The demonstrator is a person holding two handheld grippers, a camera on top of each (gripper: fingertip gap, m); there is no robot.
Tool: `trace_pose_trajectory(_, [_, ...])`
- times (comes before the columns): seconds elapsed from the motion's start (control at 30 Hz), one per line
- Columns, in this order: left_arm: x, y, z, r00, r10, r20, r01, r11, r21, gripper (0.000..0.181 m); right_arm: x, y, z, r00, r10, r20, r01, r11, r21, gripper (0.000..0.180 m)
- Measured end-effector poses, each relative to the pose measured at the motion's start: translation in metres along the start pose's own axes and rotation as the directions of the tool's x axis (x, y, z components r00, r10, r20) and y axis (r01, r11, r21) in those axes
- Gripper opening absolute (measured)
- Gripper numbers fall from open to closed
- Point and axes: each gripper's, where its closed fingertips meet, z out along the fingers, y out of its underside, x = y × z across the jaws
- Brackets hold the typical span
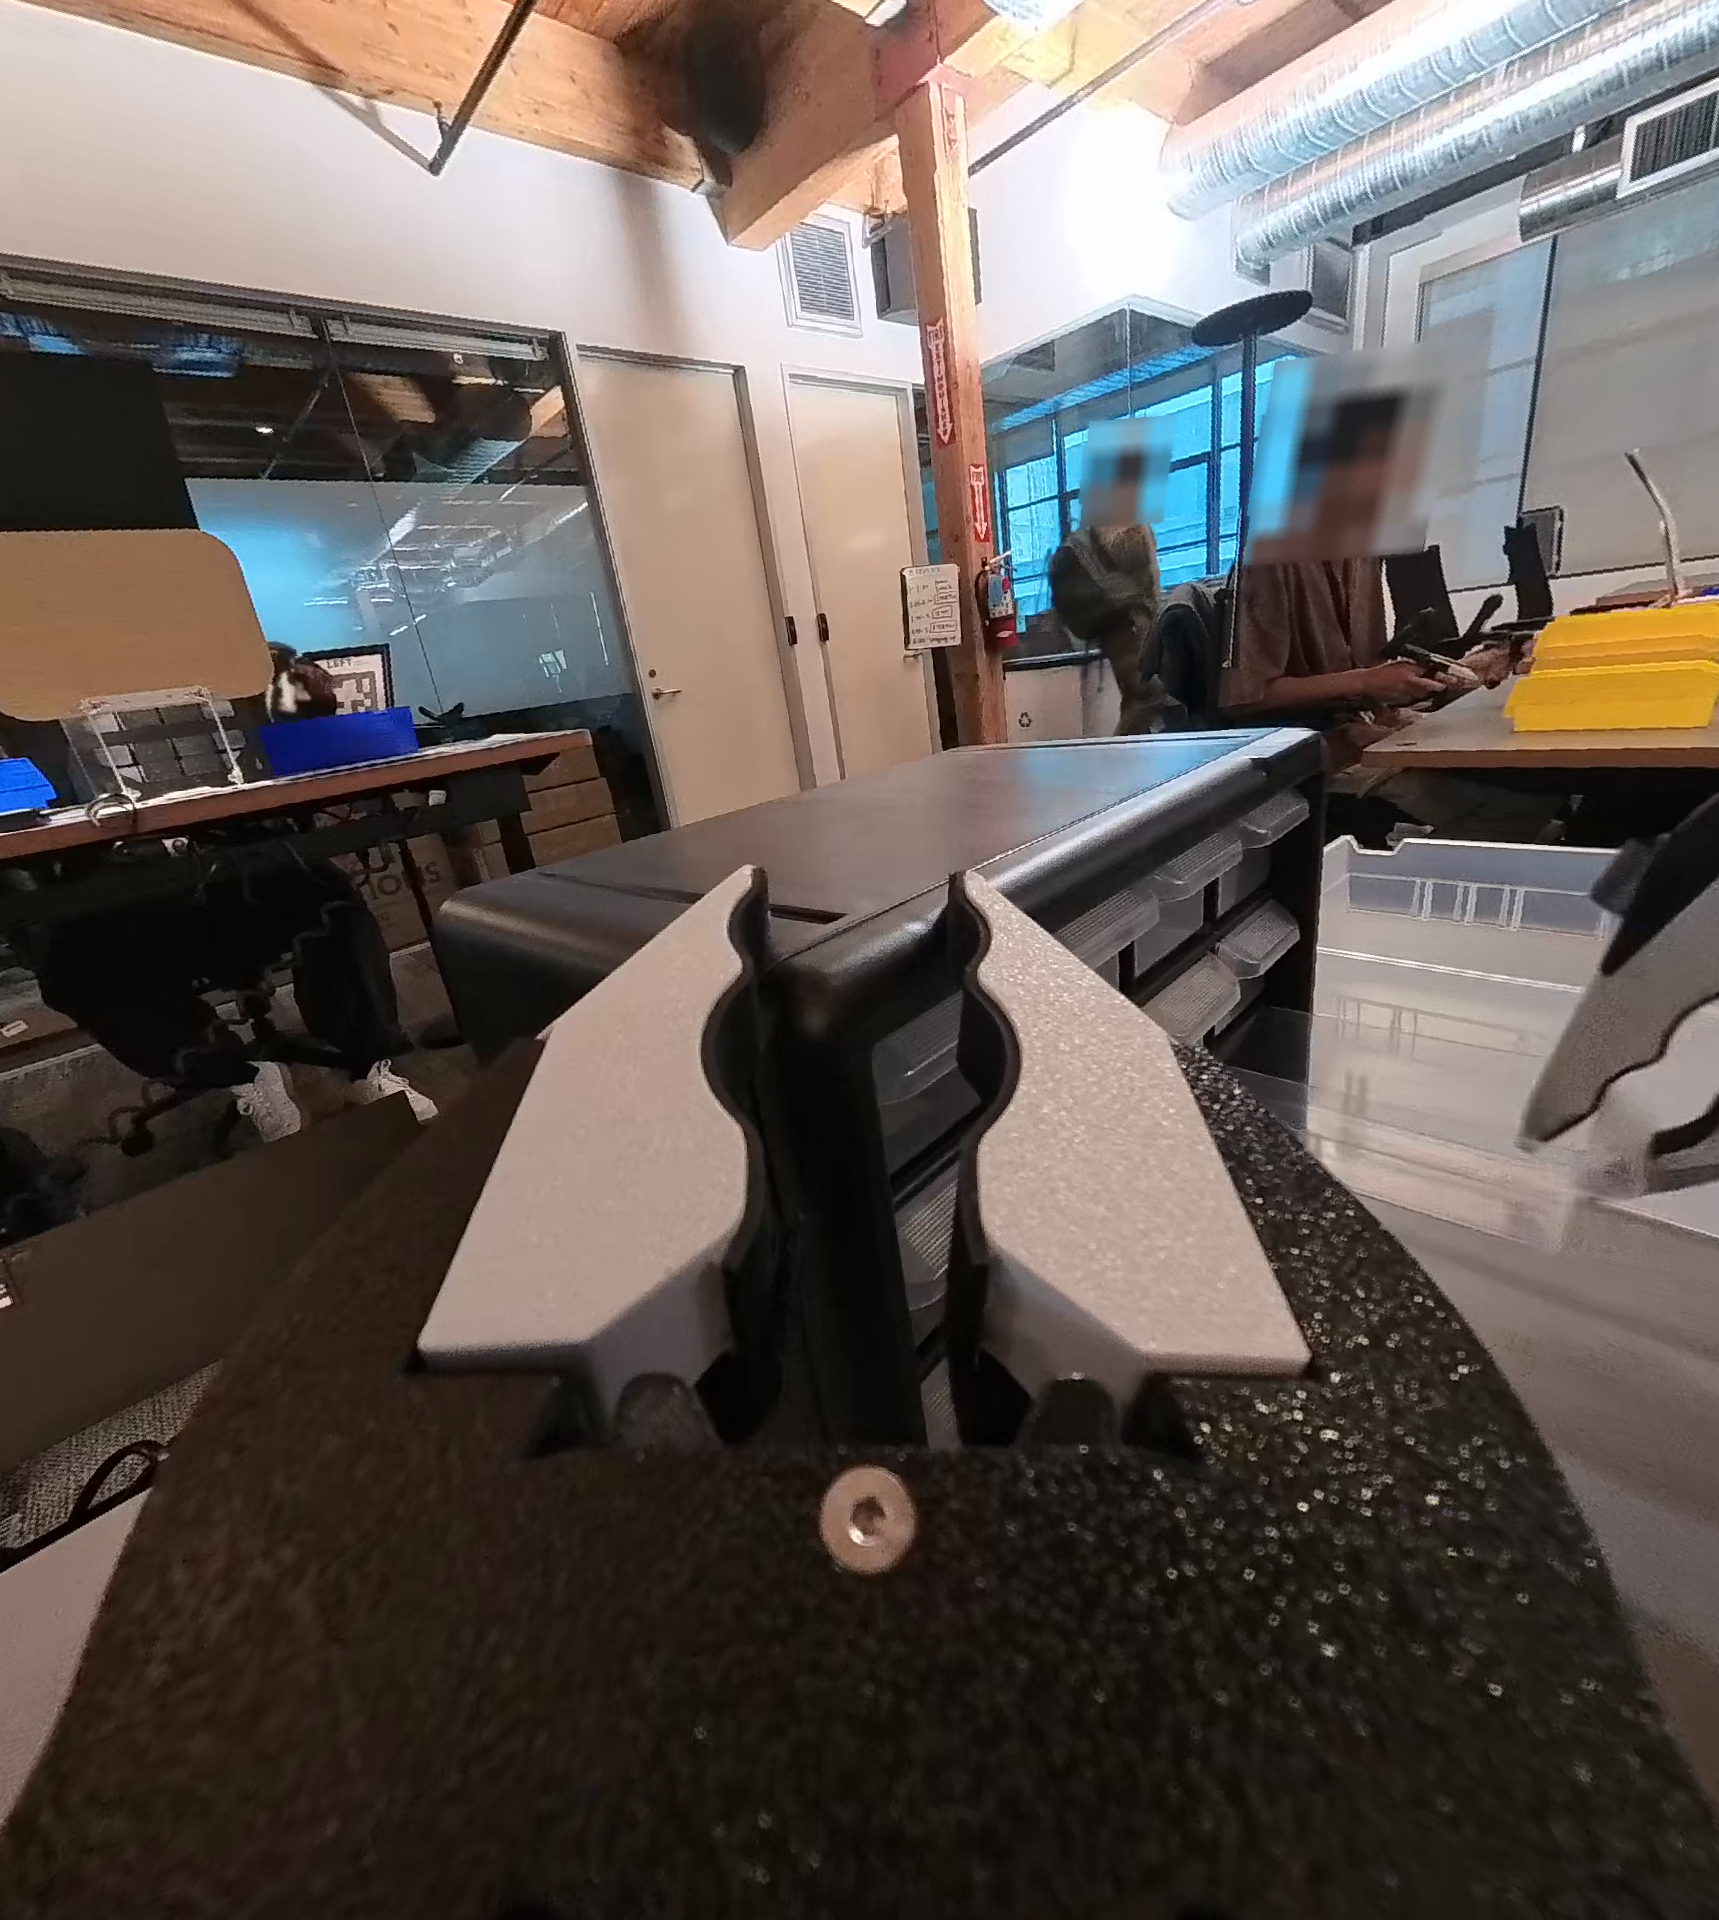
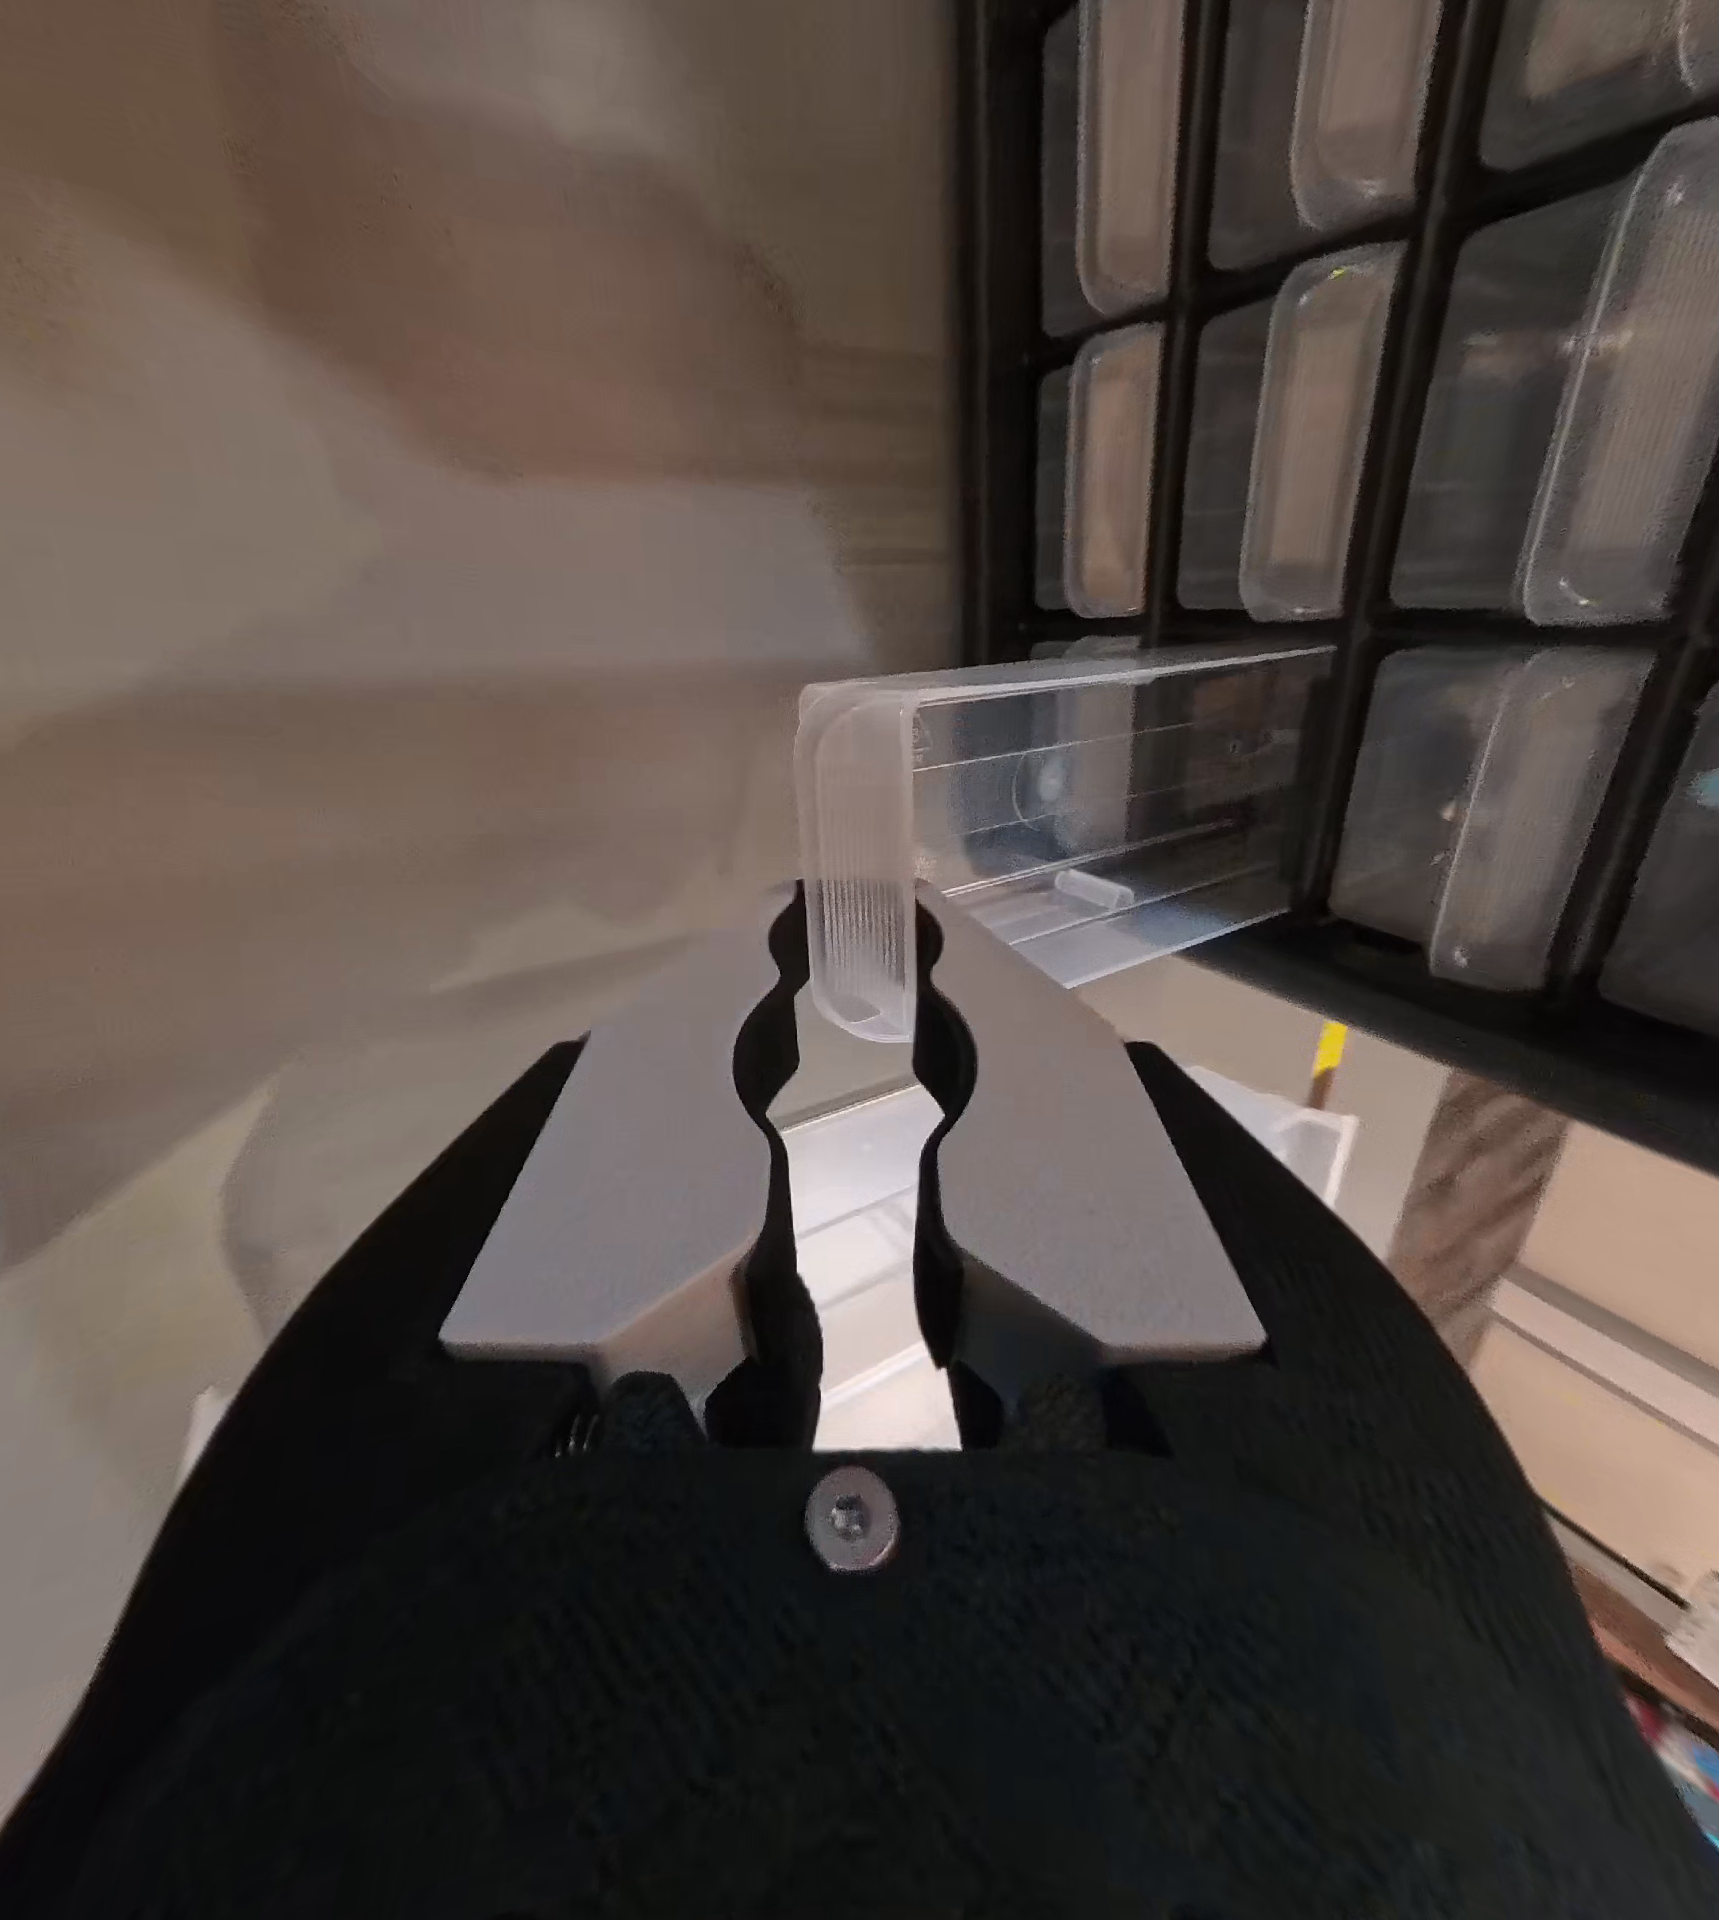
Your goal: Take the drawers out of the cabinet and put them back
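Beside black cabinet point(image 2: 1354, 644), right gripper point(image 2: 855, 935) pinches clear drawer's point(image 2: 1094, 790) handle.

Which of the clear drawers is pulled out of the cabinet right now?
The clear drawer at the cabinet's corner, its handle between the right tongs. It sticks out; the others sit flush.

One drawer point(image 2: 1094, 790) juts from the cabinet point(image 2: 1354, 644), others inside.

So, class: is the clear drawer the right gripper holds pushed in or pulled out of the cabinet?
Partly pulled out. The clear drawer juts from the black cabinet while neighbouring drawers sit flush; the right gripper pinches its handle tab.
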Motion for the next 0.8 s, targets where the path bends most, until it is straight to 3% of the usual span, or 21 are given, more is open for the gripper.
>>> trace_pose_trajectory(0.03, [0.000,0.000,0.000,1.000,0.000,0.000,0.000,1.000,0.000,0.032,0.006,0.000,0.007,1.000,-0.008,-0.028,0.008,1.000,-0.009,0.015])
trace_pose_trajectory(0.13, [0.000,0.000,0.000,1.000,-0.001,0.001,0.001,1.000,0.001,0.032,0.021,-0.003,0.023,0.995,0.012,-0.104,-0.012,1.000,-0.007,0.019])
trace_pose_trajectory(0.23, [0.000,0.000,0.000,1.000,-0.002,0.003,0.002,1.000,0.002,0.032,0.037,-0.003,0.024,0.973,0.019,-0.228,-0.025,0.999,-0.024,0.049])
trace_pose_trajectory(0.3, [0.000,0.000,0.000,1.000,-0.001,0.002,0.001,1.000,0.002,0.032,0.038,-0.007,0.013,0.961,0.026,-0.275,-0.032,0.999,-0.016,0.056])
trace_pose_trajectory(0.5, [0.000,0.000,-0.002,1.000,0.003,0.004,-0.003,1.000,-0.010,0.033,0.004,-0.035,-0.011,0.937,-0.004,-0.348,0.015,0.999,0.030,0.001])
trace_pose_trajectory(0.6, [0.001,0.000,-0.004,1.000,0.007,0.006,-0.007,1.000,-0.008,0.034,0.011,-0.022,0.001,0.880,-0.043,-0.473,0.005,0.997,-0.081,0.000])
trace_pose_trajectory(0.8, [0.001,0.001,-0.004,1.000,0.011,0.011,-0.011,1.000,-0.017,0.034,0.044,-0.009,0.029,0.769,-0.038,-0.638,-0.061,0.989,-0.132,0.000])
